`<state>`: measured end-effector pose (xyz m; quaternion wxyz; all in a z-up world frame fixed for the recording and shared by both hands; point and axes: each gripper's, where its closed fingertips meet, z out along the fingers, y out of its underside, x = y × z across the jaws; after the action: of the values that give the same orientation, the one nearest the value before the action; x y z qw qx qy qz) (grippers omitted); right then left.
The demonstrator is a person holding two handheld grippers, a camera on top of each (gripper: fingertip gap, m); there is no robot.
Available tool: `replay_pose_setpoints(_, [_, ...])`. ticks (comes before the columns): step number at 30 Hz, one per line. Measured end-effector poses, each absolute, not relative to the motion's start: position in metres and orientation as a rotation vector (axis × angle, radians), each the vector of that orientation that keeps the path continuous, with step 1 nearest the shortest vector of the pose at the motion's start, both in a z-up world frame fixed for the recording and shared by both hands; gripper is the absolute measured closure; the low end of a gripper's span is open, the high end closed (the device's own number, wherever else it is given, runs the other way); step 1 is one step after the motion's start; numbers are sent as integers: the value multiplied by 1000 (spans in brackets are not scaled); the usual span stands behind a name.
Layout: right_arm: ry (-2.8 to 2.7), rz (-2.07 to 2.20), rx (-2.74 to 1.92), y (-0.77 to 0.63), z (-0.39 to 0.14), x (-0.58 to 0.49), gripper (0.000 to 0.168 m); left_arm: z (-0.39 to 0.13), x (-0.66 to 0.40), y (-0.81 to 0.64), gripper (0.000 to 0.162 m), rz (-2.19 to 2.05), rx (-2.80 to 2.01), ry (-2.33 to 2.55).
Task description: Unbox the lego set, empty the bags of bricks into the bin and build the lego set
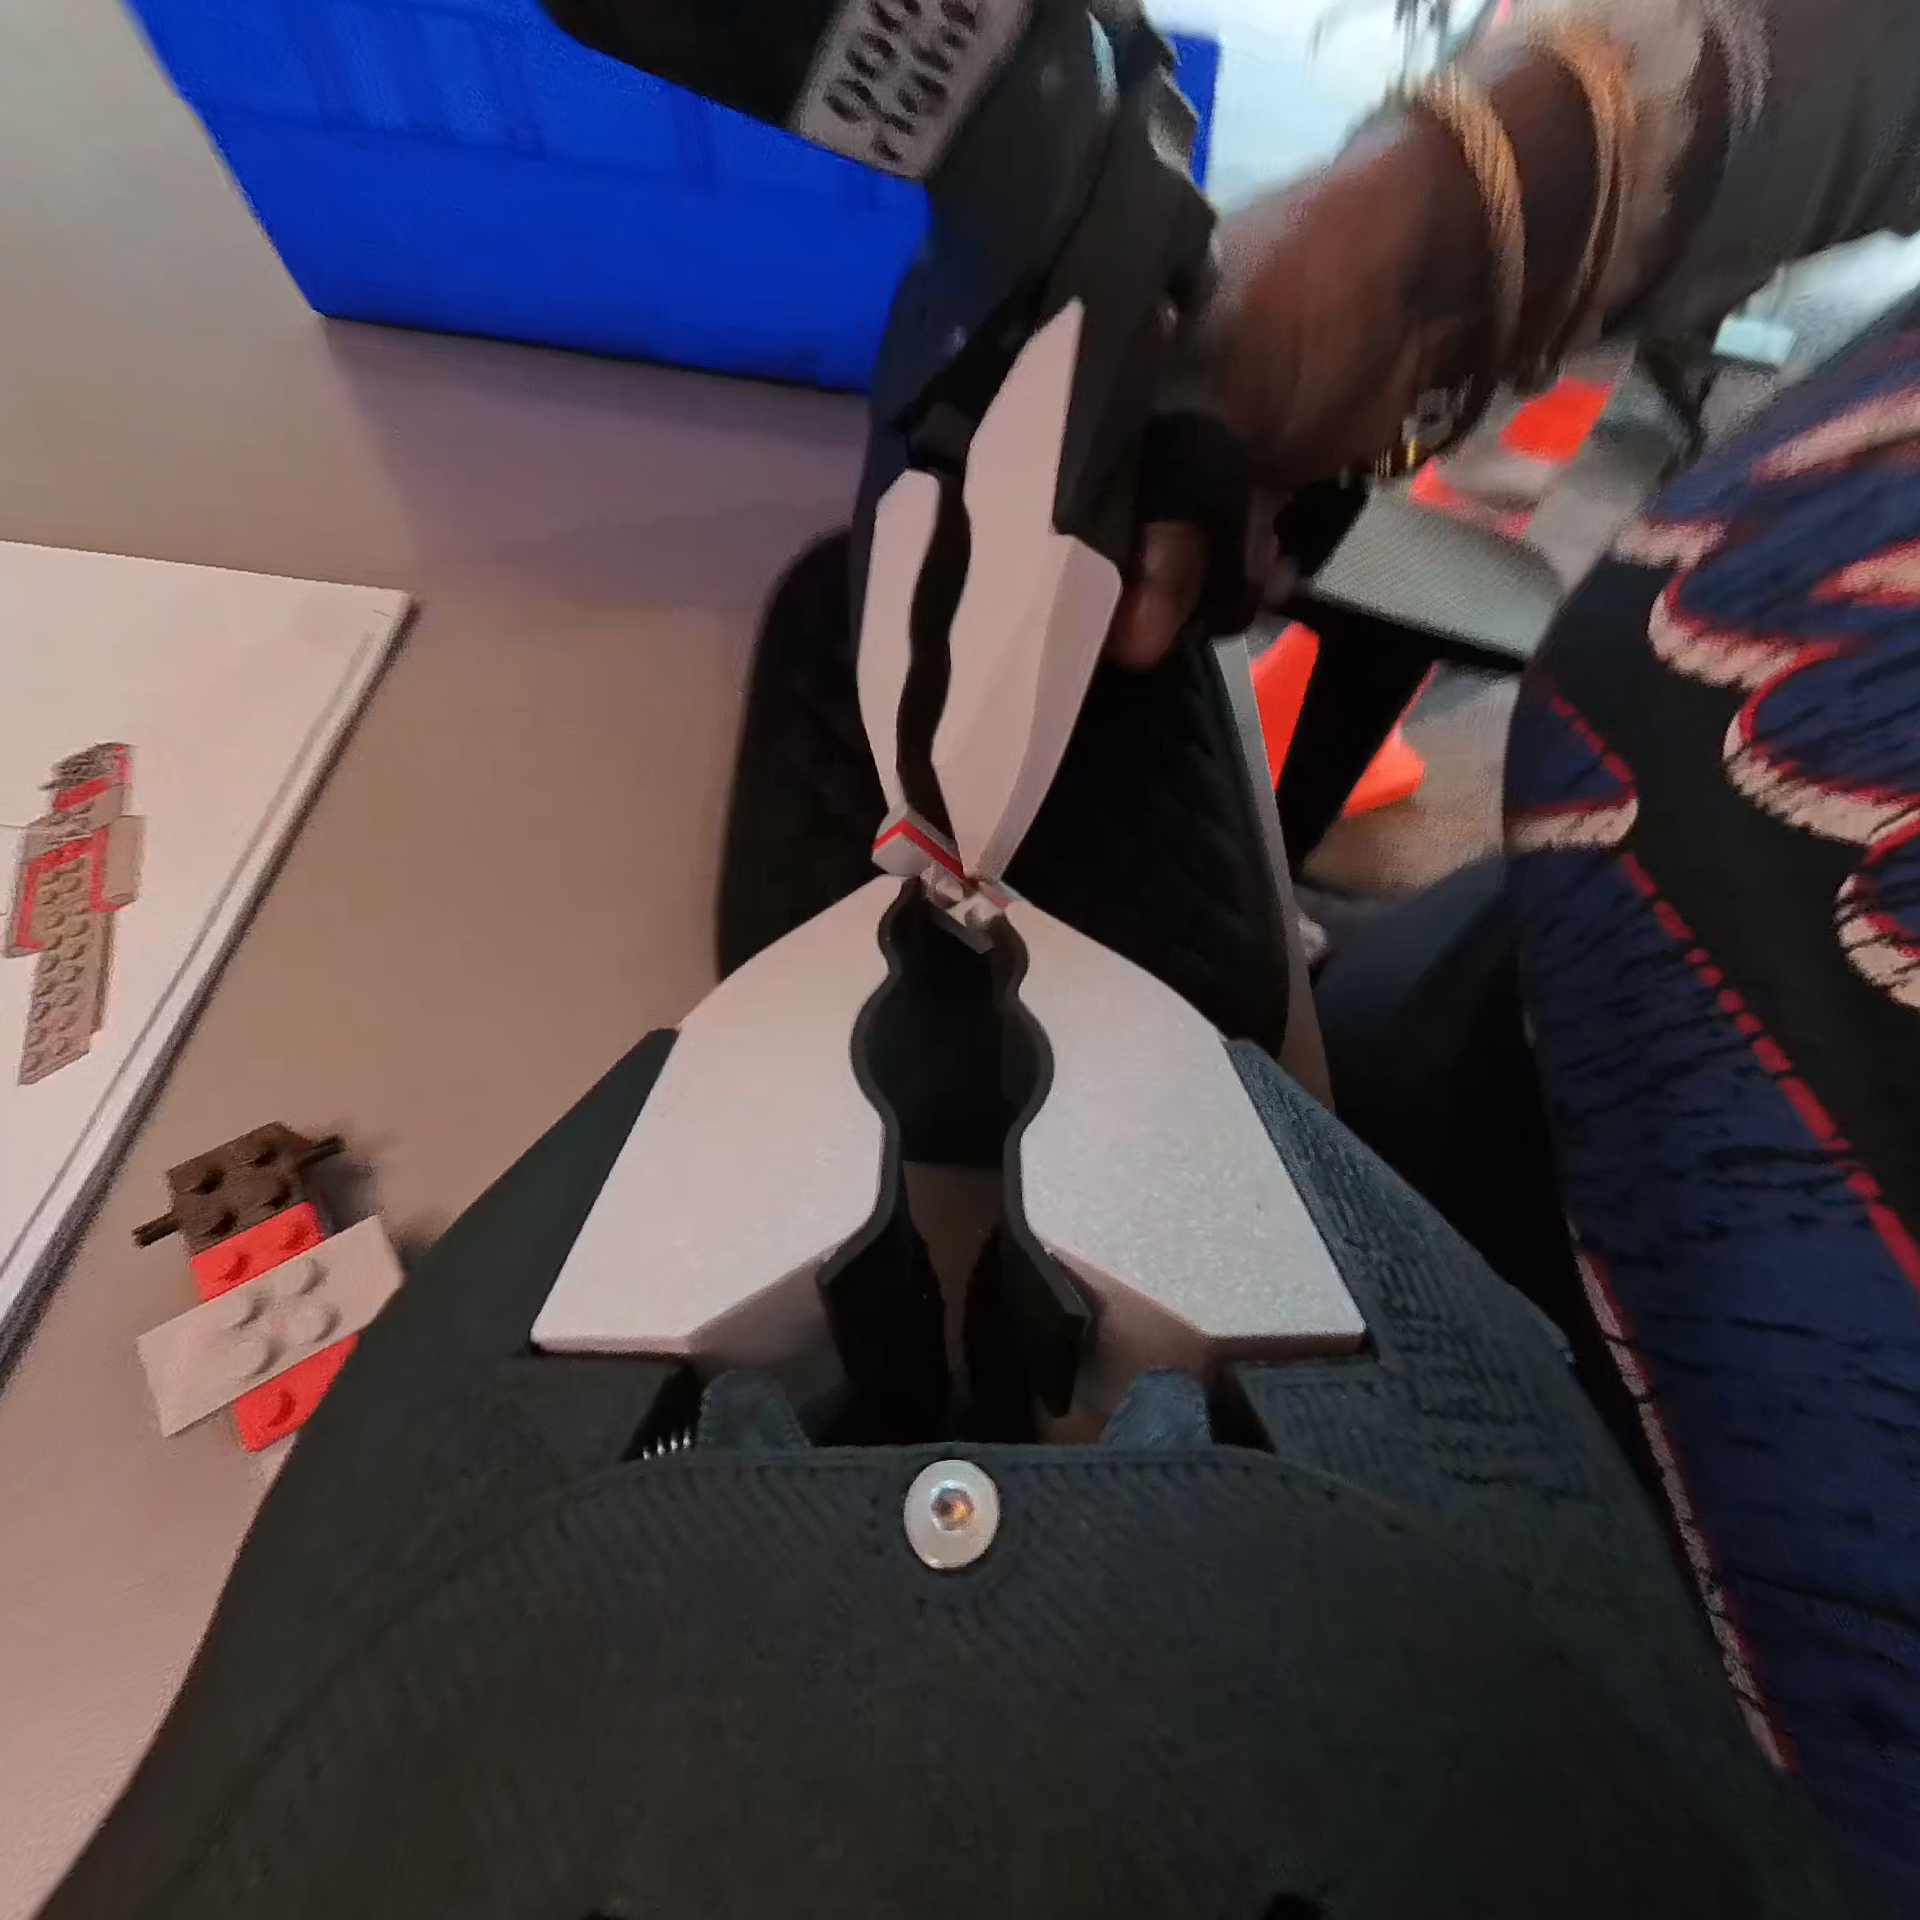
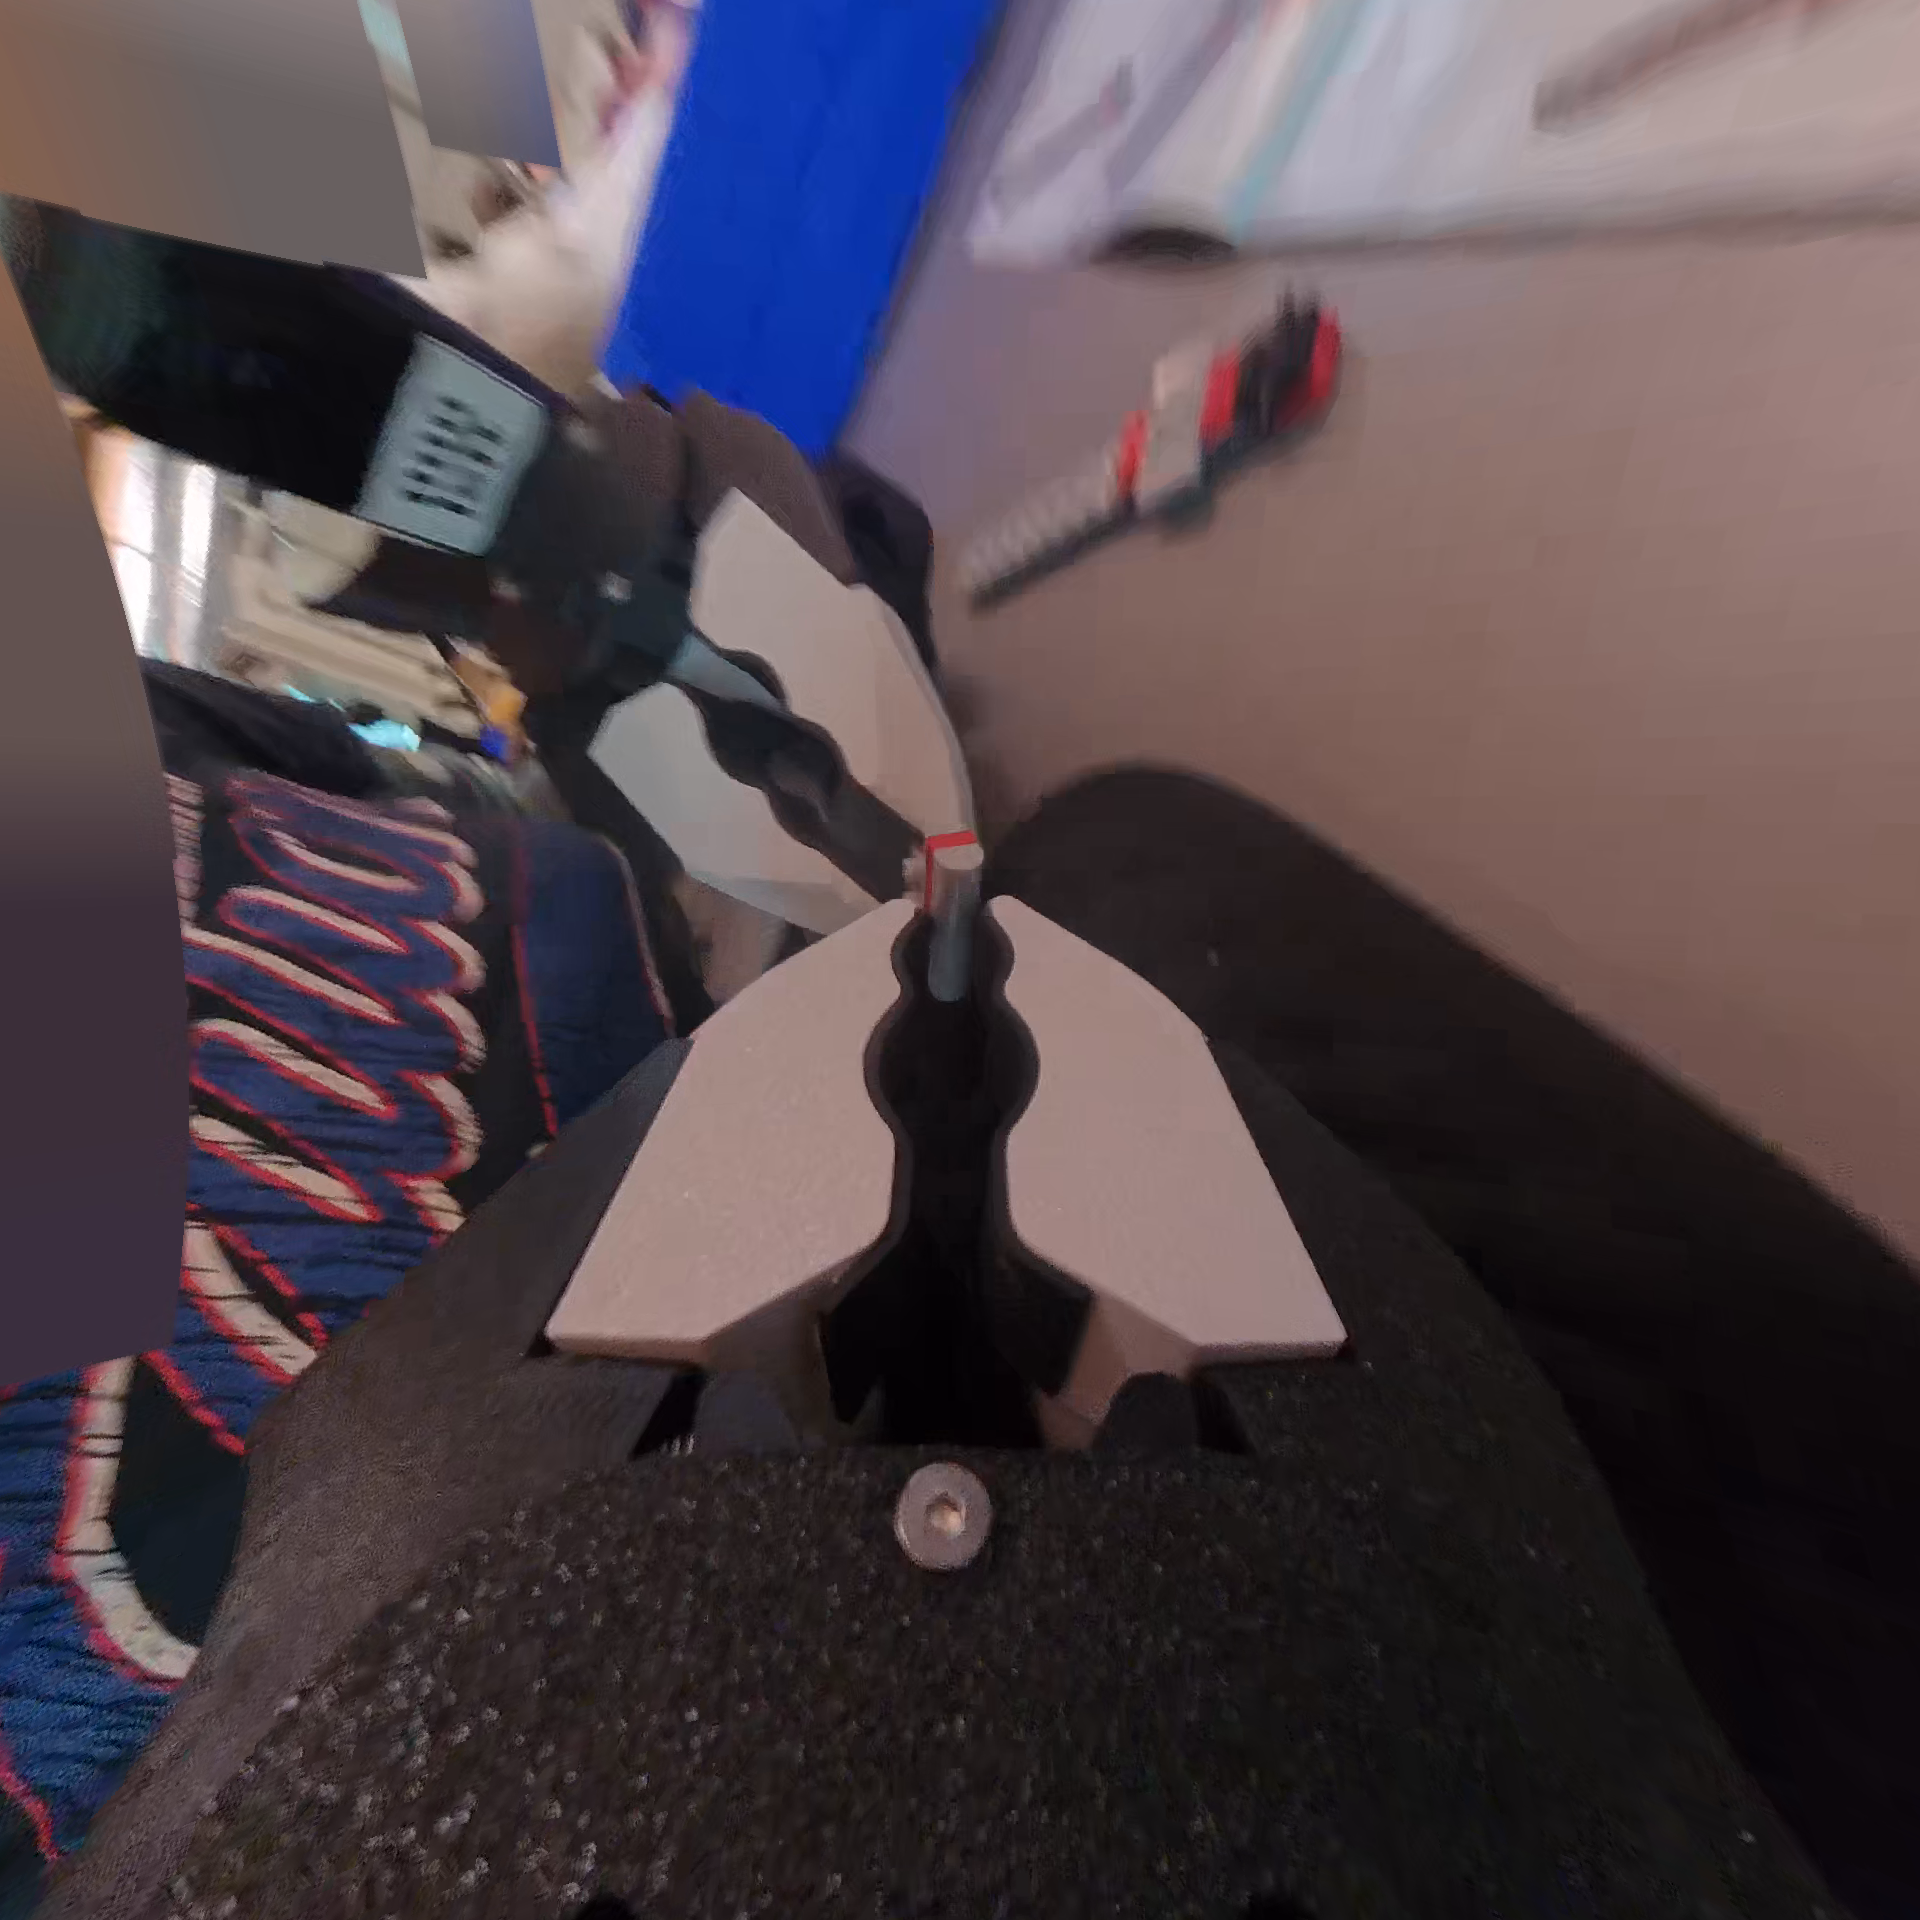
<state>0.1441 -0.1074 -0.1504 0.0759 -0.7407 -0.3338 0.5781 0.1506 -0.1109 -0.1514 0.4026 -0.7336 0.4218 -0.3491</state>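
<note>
My left gripper point(image 1: 961, 904) is shut on a small white-and-red brick piece point(image 1: 975, 916). My right gripper point(image 1: 940, 844) comes down from above, shut on another small white piece with a red stripe point(image 1: 902, 840). The two pieces touch, tip to tip, in the air off the table's edge. In the right wrist view my right gripper point(image 2: 951, 906) holds a pale plate edge-on point(image 2: 951, 951), and the left gripper point(image 2: 928, 868) meets it with the red-edged piece point(image 2: 951, 844). A partial build of brown, red and white bricks point(image 1: 260, 1278) lies on the table.
A blue bin point(image 1: 499, 208) stands at the back of the grey table point(image 1: 520, 644); it also shows in the right wrist view point(image 2: 790, 208). An open instruction booklet point(image 1: 177, 790) lies at the left. A person's patterned sleeve point(image 1: 1745, 935) and a dark seat point(image 1: 1091, 790) are close.
</note>
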Motion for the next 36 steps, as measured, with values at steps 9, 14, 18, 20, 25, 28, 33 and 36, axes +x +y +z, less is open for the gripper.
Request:
replay_pose_setpoints(9, [-1192,1444,-1366,-86,-64,140,157,-79,125,-85,147,-1503,-1562,381])
replay_pose_setpoints(14, [-1263,1549,-1418,-92,-71,138,168,-77,137,-99,147,-1495,-1567,500])
replay_pose_setpoints(18, [-1261,1623,-1404,-100,-69,138,168,-80,145,-108,147,-1505,-1590,549])
replay_pose_setpoints(20, [-1297,1620,-1406,-106,-73,135,168,-85,149,-109,147,-1486,-1614,571])
replay_pose_setpoints(25, [-1218,1418,-1371,-84,-66,138,101,-81,132,-89,147,-1458,-1581,347])
replay_pose_setpoints(28, [-1272,1088,-1336,-79,-72,132,116,-85,117,-73,147,-1349,-1580,171])
replay_pose_setpoints(33, [-1312,624,-1279,-70,-82,122,136,-89,116,-67,147,-1136,-1612,133])
replay_pose_setpoints(36, [-1357,569,-1287,-69,-90,118,147,-90,119,-68,147,-1105,-1625,147])
